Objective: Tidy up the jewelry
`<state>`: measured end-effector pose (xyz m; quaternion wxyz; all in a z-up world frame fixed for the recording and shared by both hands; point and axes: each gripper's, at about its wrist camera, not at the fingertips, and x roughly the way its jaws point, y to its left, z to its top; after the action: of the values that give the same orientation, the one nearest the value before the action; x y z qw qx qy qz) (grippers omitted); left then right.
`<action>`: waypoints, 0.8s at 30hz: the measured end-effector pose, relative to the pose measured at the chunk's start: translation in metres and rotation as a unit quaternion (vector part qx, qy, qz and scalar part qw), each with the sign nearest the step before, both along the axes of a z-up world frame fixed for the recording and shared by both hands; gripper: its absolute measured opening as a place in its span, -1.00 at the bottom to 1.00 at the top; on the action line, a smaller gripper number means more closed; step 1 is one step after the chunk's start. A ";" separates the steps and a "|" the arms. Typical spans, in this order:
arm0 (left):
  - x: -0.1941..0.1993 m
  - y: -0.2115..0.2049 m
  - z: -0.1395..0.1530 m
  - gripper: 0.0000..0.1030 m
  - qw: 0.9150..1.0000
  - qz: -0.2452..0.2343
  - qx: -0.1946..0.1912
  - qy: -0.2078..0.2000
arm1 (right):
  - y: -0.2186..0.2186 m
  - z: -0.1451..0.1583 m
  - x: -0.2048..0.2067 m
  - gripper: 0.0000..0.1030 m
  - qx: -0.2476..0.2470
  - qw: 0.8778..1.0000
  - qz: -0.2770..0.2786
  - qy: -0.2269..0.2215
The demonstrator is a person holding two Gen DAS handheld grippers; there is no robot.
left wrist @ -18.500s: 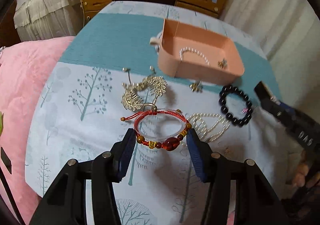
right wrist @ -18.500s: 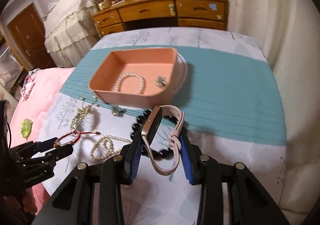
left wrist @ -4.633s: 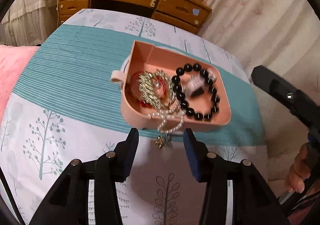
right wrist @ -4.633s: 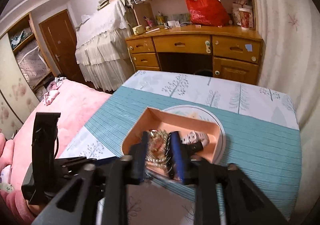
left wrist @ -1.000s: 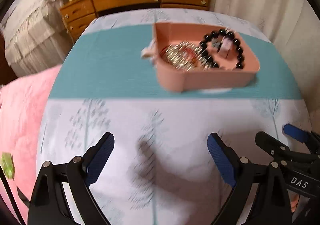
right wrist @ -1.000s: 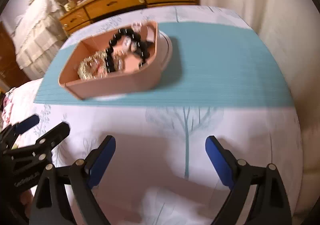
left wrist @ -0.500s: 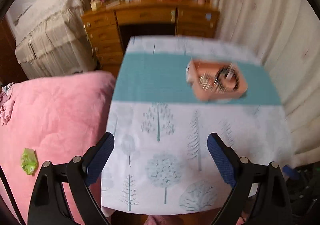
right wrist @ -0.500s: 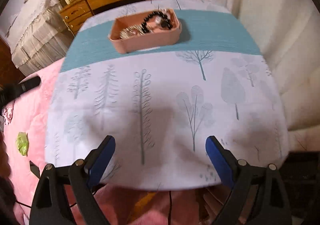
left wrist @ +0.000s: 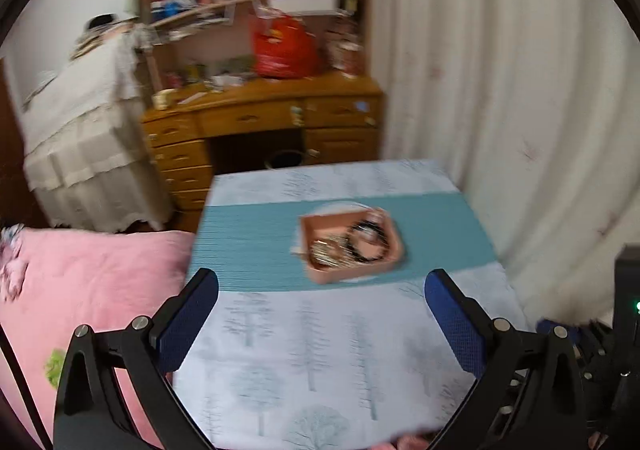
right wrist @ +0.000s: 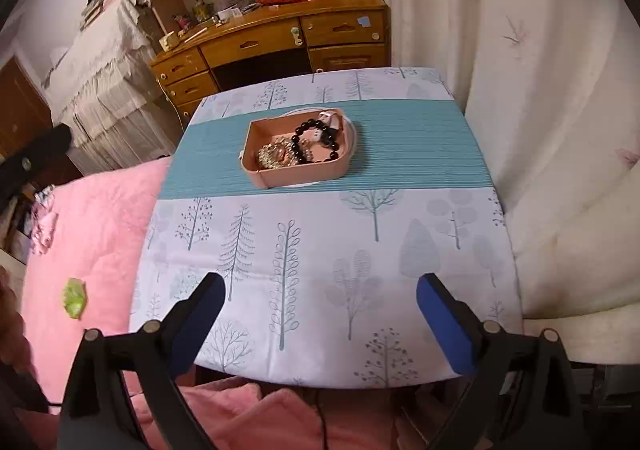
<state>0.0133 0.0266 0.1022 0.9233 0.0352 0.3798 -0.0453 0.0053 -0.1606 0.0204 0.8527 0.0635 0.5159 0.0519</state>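
Note:
A pink tray [right wrist: 306, 174] sits on the teal stripe of the table; it also shows in the left wrist view [left wrist: 348, 274]. Inside lie a black bead bracelet [right wrist: 320, 142], gold jewelry [right wrist: 274, 154] and a pale watch [right wrist: 330, 118]. My left gripper [left wrist: 320, 322] is open and empty, held high and far back from the tray. My right gripper [right wrist: 318, 322] is open and empty over the table's near edge.
The table wears a white tree-print cloth [right wrist: 320, 250]. A pink quilt [right wrist: 88, 230] lies to the left with a green scrap [right wrist: 74, 296] on it. A wooden desk [right wrist: 272, 46] stands behind. A white curtain [right wrist: 540, 90] hangs on the right.
Both grippers have pulled up and back from the tray, still open. The left wrist view has tilted upward, so more of the room shows.

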 end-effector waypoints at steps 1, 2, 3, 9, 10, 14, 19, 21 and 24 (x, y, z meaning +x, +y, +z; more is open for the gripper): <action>0.000 -0.011 -0.002 0.98 1.000 -0.008 0.015 0.004 | -0.003 0.000 -0.001 0.92 -0.001 1.000 0.002 0.004; -0.001 -0.023 -0.006 0.98 0.999 -0.012 0.043 0.003 | -0.008 0.001 -0.002 0.92 0.002 1.000 0.001 0.005; -0.003 -0.030 -0.009 0.98 0.998 -0.011 0.060 -0.002 | -0.013 0.002 -0.004 0.92 0.014 1.000 -0.005 0.004; -0.010 -0.037 -0.024 0.98 0.998 0.005 0.057 0.000 | -0.025 0.001 -0.007 0.93 0.007 0.999 -0.045 -0.002; -0.008 -0.032 -0.027 0.98 0.999 0.011 0.044 0.007 | -0.024 0.002 -0.007 0.93 0.009 0.999 -0.039 -0.009; -0.002 -0.014 -0.048 0.98 0.997 0.041 0.014 0.056 | -0.017 0.005 -0.009 0.93 0.009 0.999 -0.016 -0.030; -0.006 0.003 -0.057 0.98 0.995 0.071 -0.001 0.068 | -0.007 0.013 -0.011 0.93 -0.001 0.998 -0.001 -0.061; -0.009 0.007 -0.056 0.98 0.995 0.076 -0.002 0.060 | 0.002 0.013 -0.010 0.93 -0.010 0.998 0.015 -0.061; -0.013 0.006 -0.054 0.98 0.996 0.072 0.009 0.054 | 0.009 0.016 -0.011 0.94 -0.016 0.997 0.028 -0.071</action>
<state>0.0004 0.0321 0.0480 0.9021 0.0136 0.4308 0.0225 -0.0059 -0.1514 0.0367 0.8865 0.0319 0.4560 0.0719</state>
